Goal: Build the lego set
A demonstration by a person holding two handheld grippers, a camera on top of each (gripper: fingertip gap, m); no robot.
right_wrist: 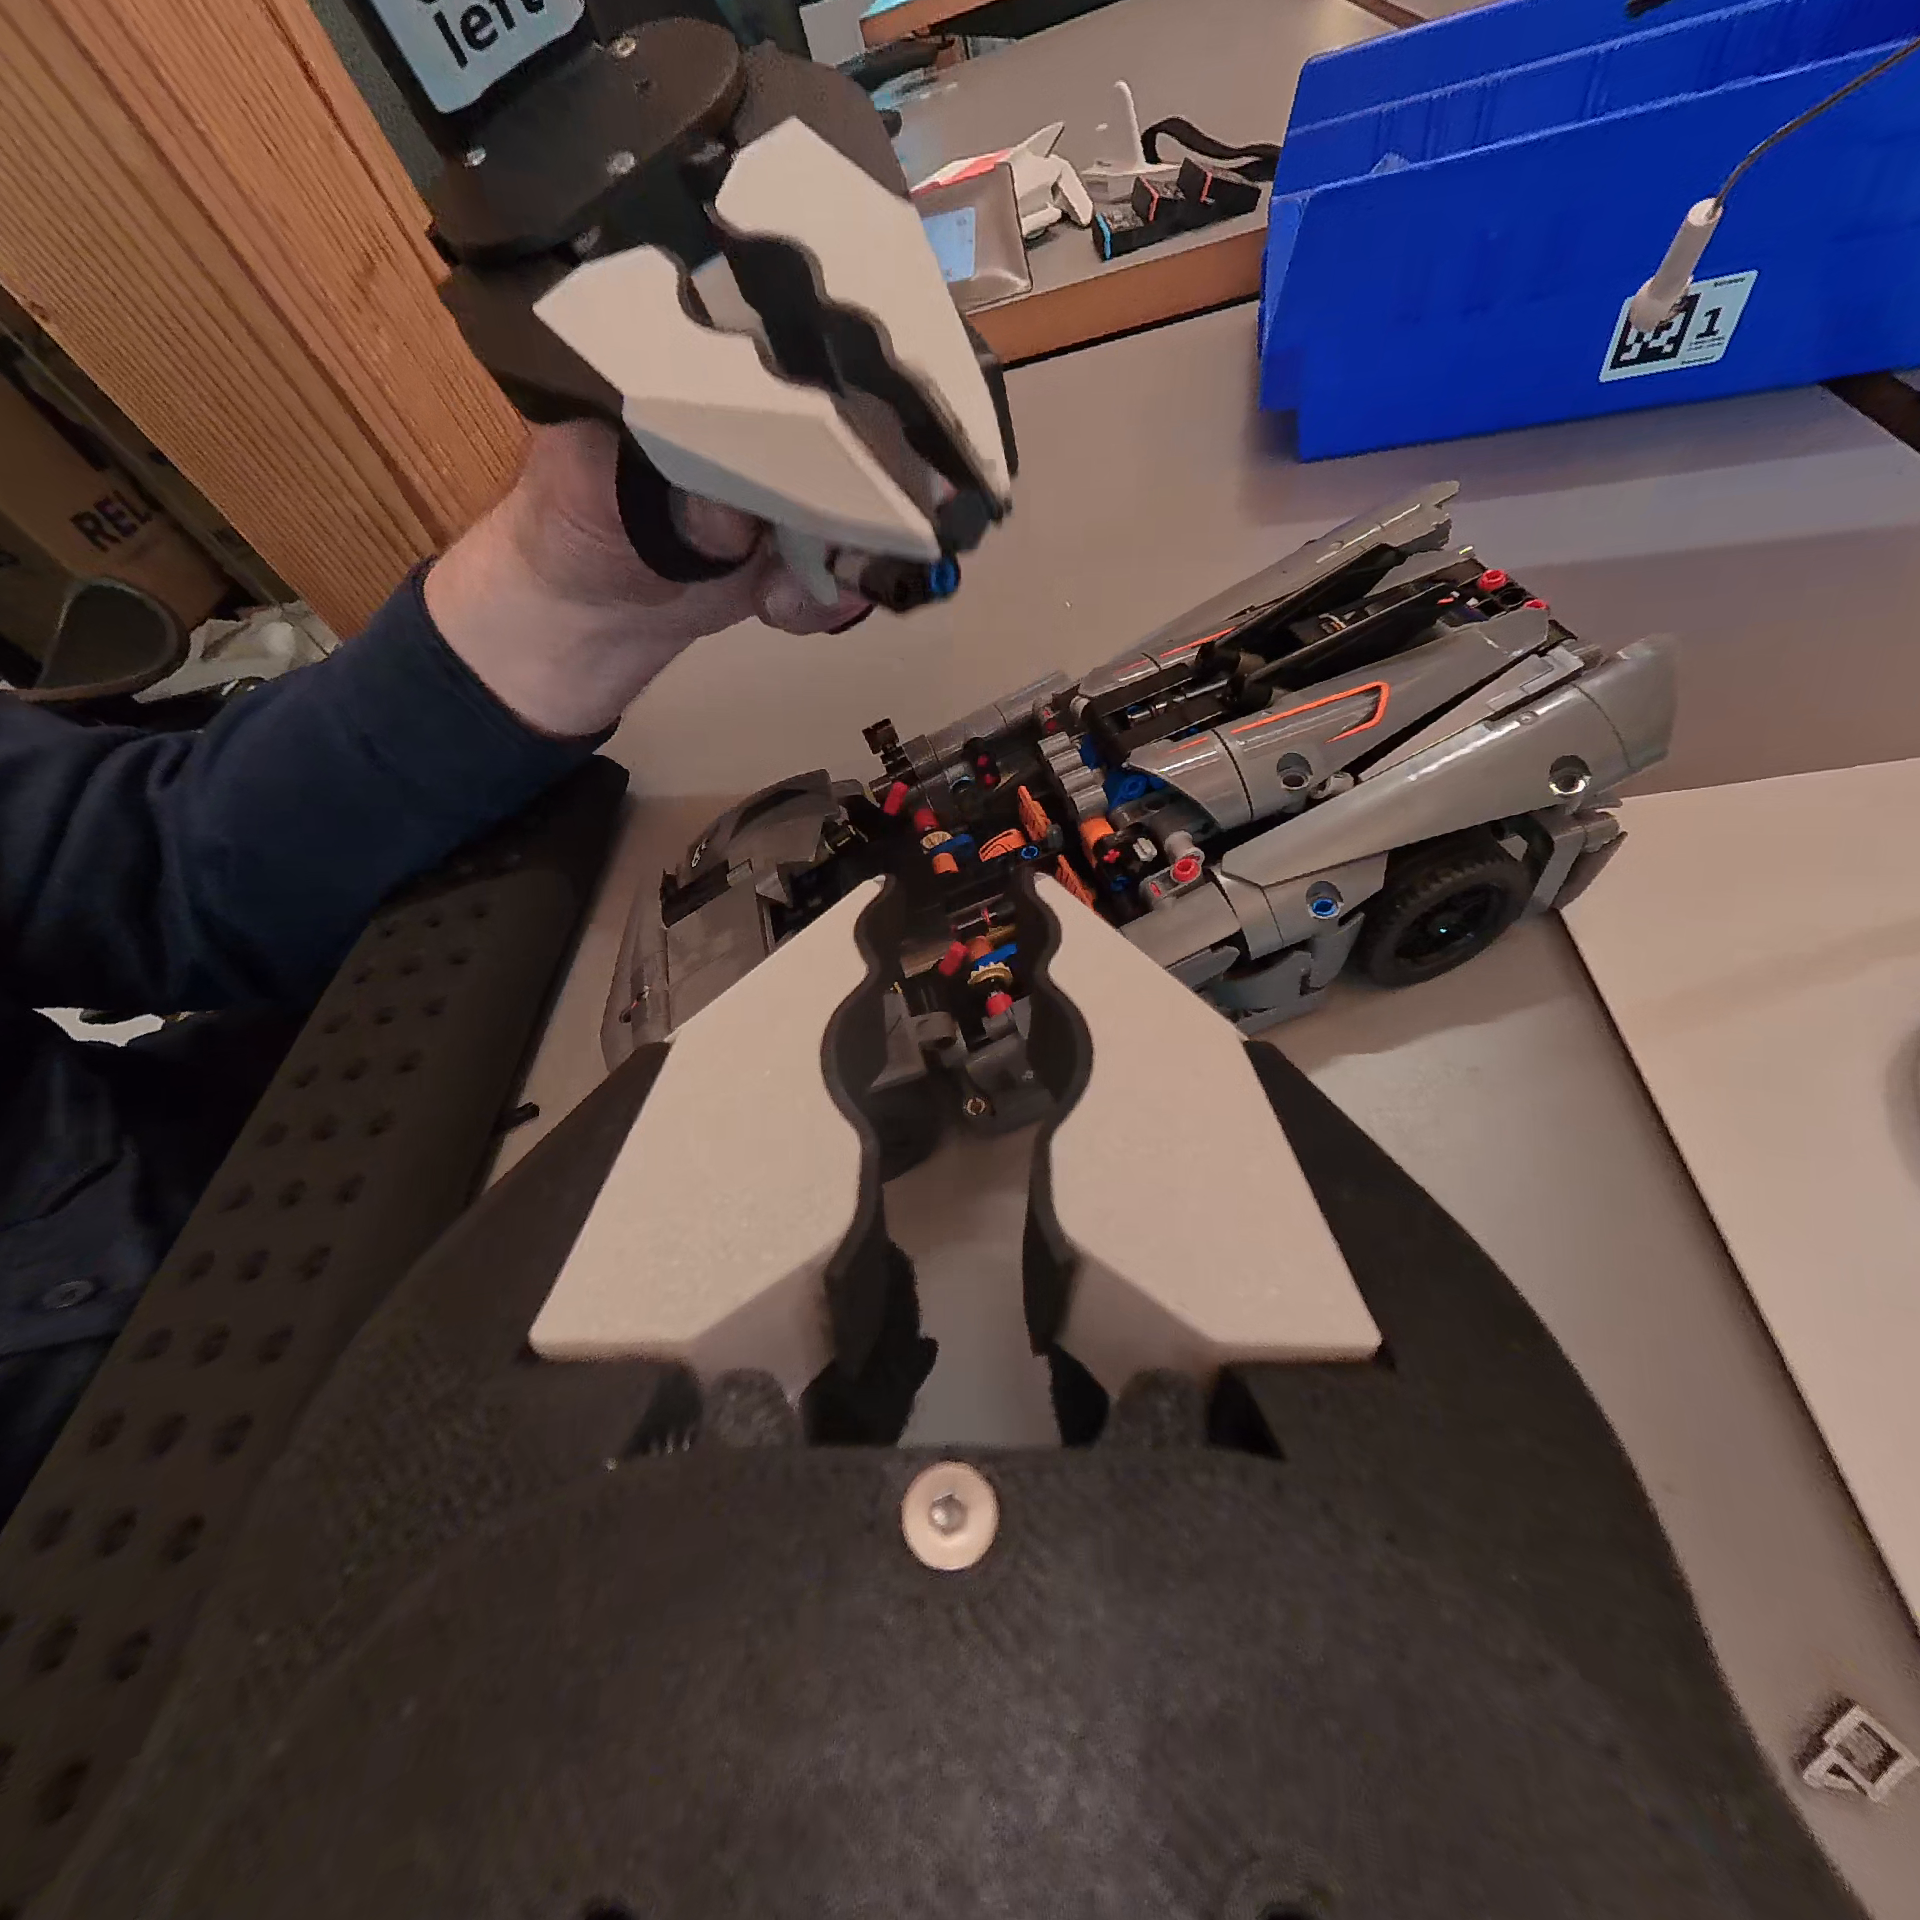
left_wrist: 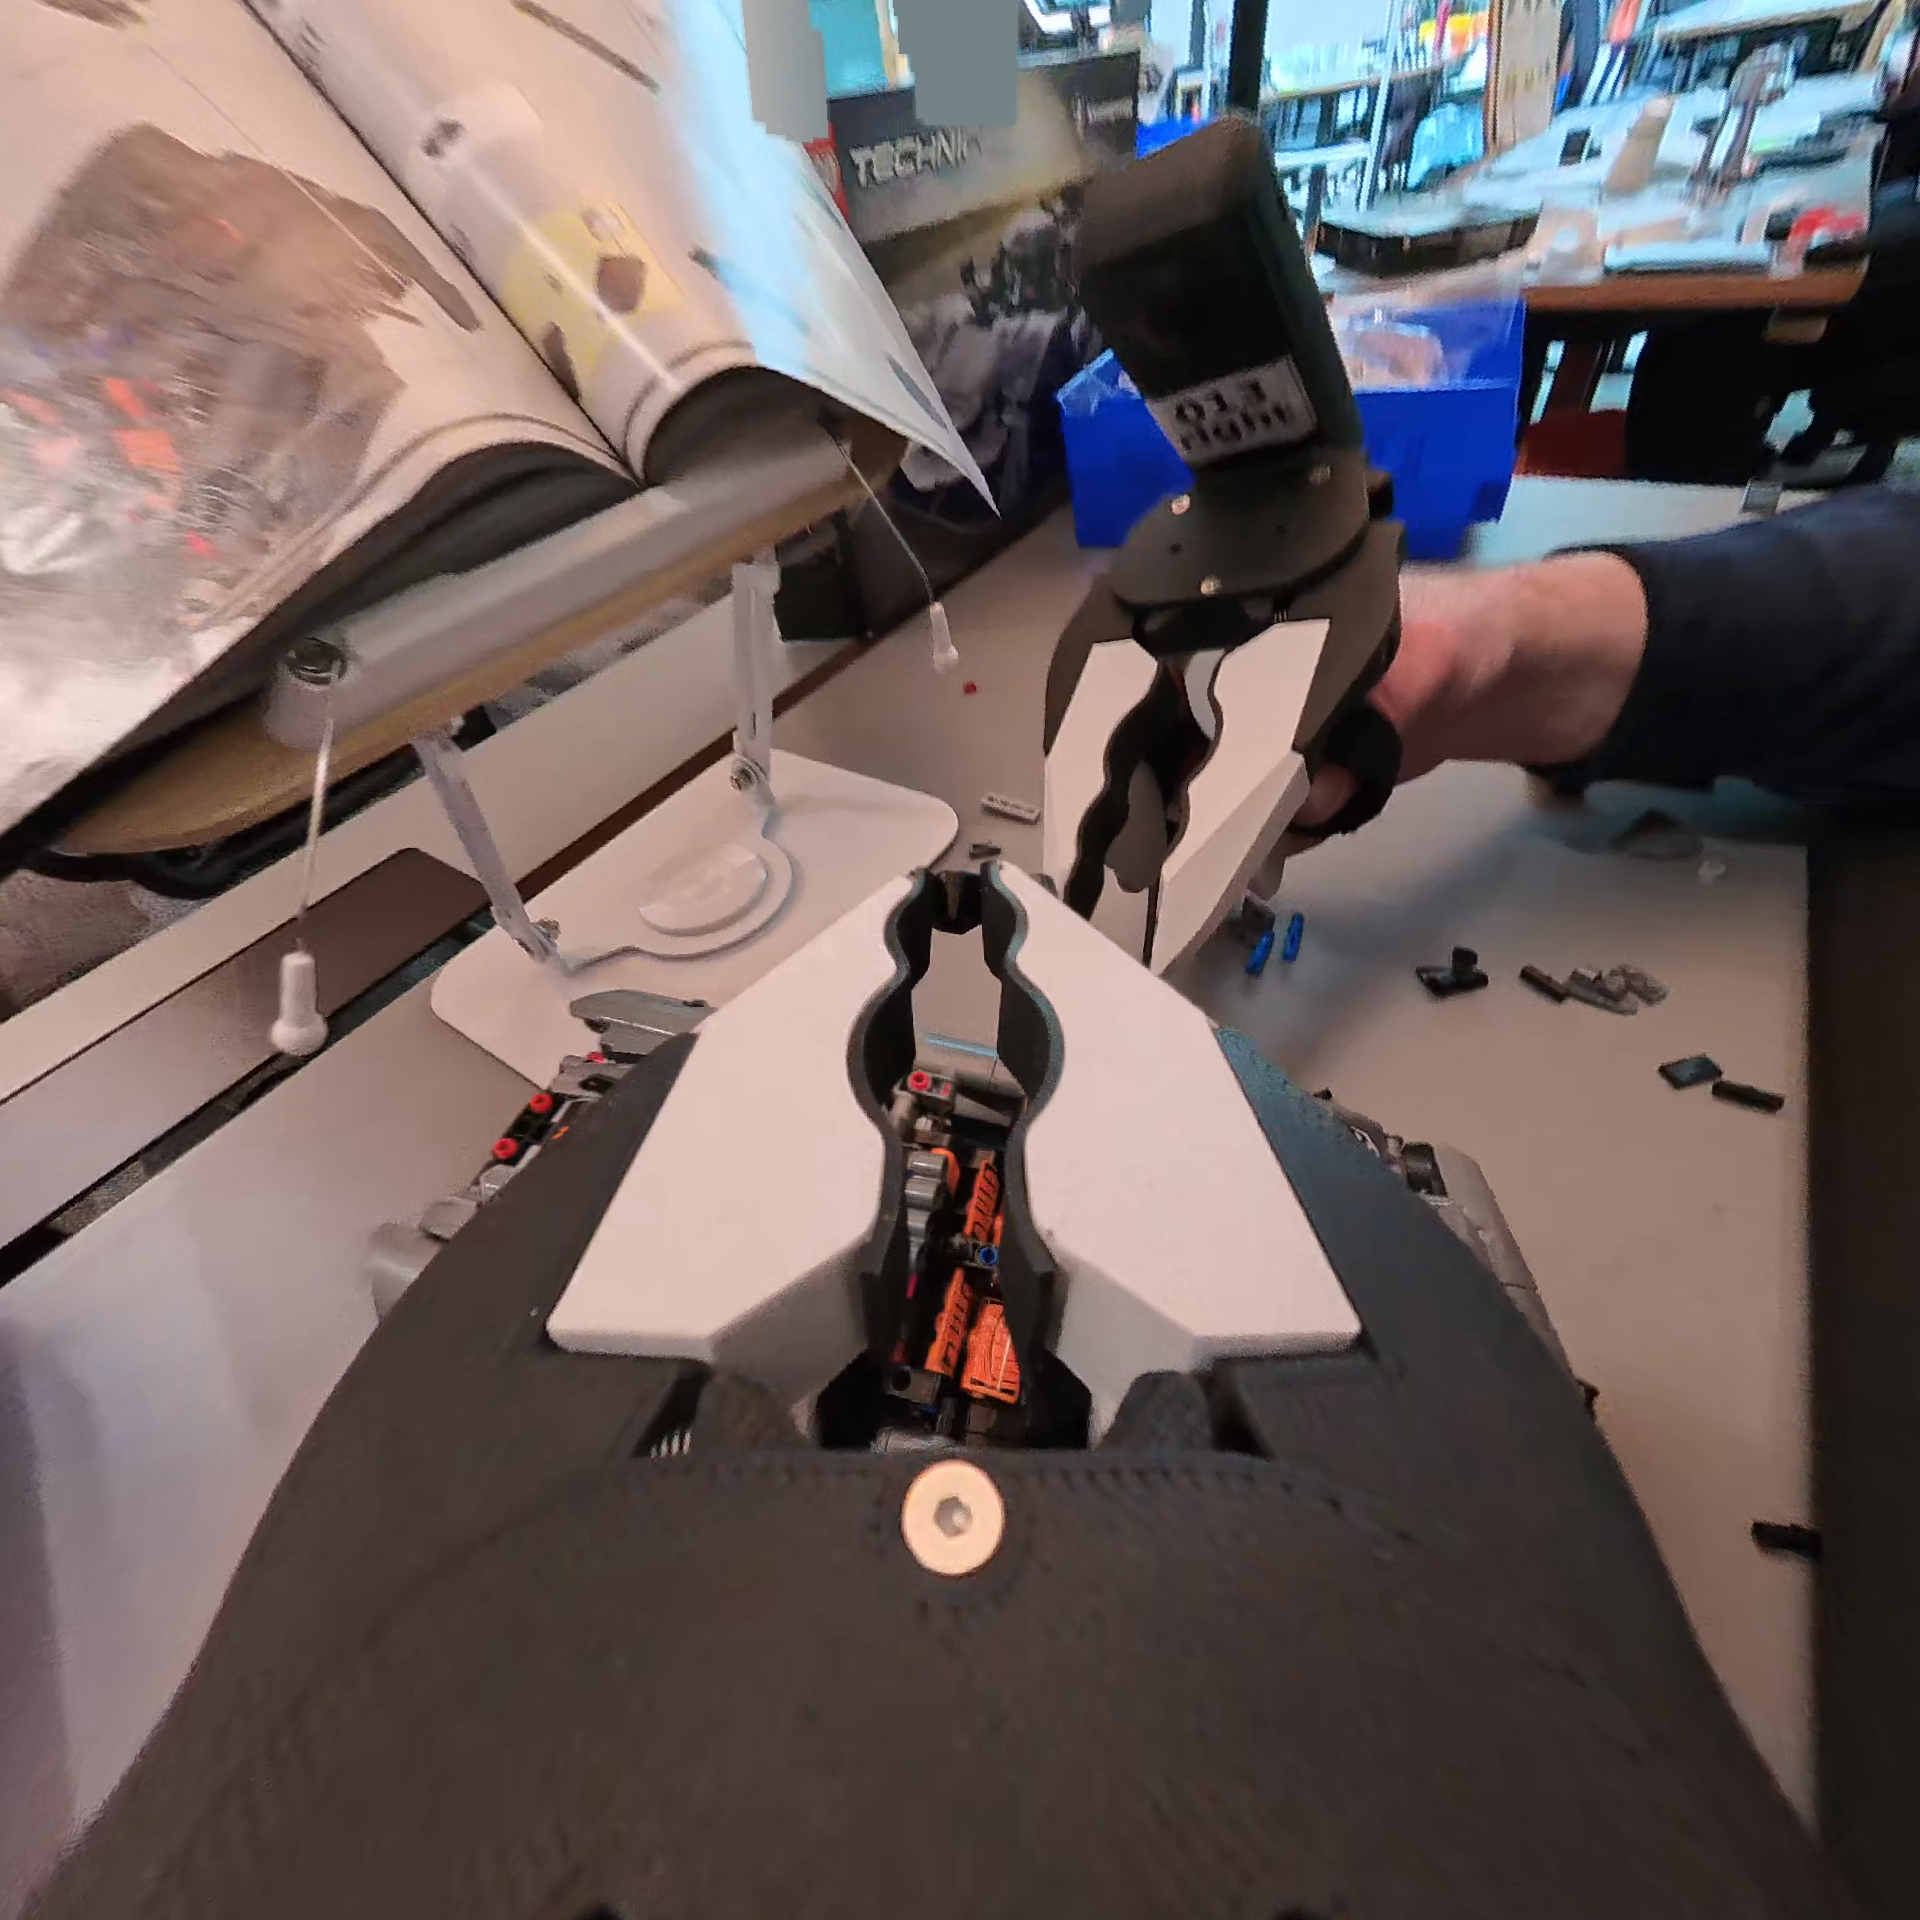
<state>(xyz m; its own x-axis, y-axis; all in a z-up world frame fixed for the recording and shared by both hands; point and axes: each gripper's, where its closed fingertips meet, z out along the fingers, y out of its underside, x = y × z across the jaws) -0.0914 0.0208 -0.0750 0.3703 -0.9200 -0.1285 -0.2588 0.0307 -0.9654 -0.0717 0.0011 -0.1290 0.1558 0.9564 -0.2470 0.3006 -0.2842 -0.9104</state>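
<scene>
A grey lego car (right_wrist: 1351, 769) with orange trim lies on the table, its inner gears and pins exposed. My right gripper (right_wrist: 961, 894) is open and empty, its tips just before the car's open middle. My left gripper (right_wrist: 966, 514) hovers above and to the left of the car, shut on a small black piece with a blue pin (right_wrist: 909, 587). In the left wrist view, my left gripper (left_wrist: 961, 888) pinches the black piece (left_wrist: 958, 904) over the car (left_wrist: 961, 1247). The right gripper (left_wrist: 1127, 914) stands close ahead, tips down.
An open instruction booklet (left_wrist: 416, 312) rests on a white stand (left_wrist: 831, 831) at the left. A blue bin (right_wrist: 1558, 208) stands behind the car. Loose dark pieces (left_wrist: 1579, 982) and blue pins (left_wrist: 1273, 940) lie to the right. A dark perforated mat (right_wrist: 364, 1039) lies near the person's sleeve. About 6 cm separates my left fingertips from my right.
</scene>
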